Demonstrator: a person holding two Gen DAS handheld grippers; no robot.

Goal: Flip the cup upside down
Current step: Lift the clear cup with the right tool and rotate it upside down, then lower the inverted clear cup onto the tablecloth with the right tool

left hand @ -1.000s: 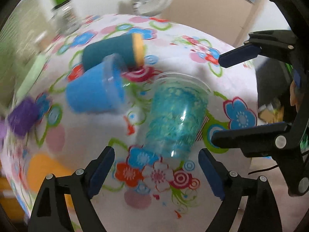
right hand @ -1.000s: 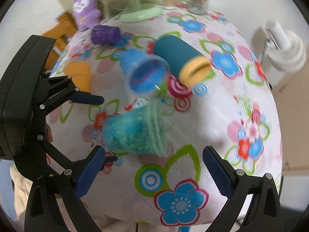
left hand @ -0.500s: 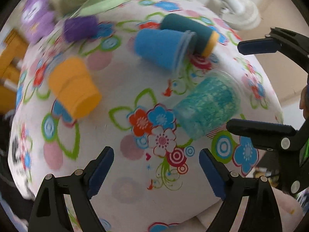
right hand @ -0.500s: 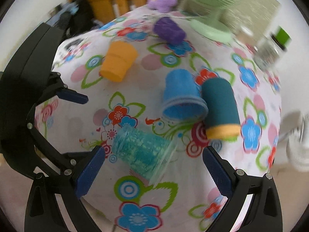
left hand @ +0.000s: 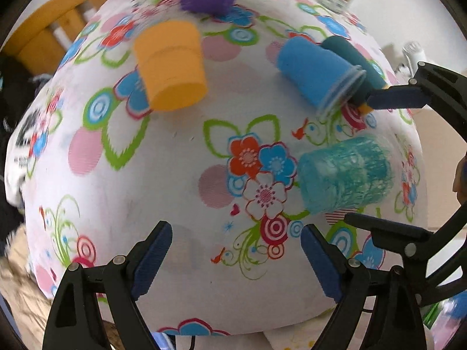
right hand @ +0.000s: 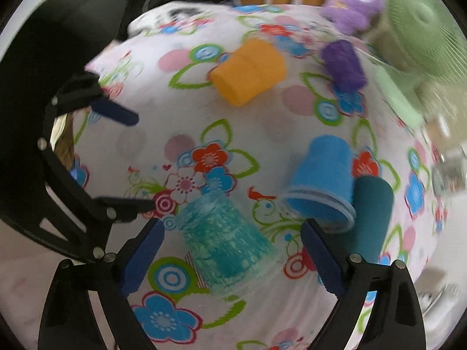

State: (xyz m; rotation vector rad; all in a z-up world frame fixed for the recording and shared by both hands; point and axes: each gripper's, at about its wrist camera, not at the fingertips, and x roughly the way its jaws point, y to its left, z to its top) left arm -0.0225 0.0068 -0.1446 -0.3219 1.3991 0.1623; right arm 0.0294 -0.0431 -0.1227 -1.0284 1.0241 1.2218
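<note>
While teal cup (right hand: 227,242) lies sideways, blue cup (right hand: 321,180) beside

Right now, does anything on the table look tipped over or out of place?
Yes. The teal cup, blue cup, orange cup and purple cup all lie on their sides; none stands.

No writing can be read anywhere (all labels too blurred).
</note>
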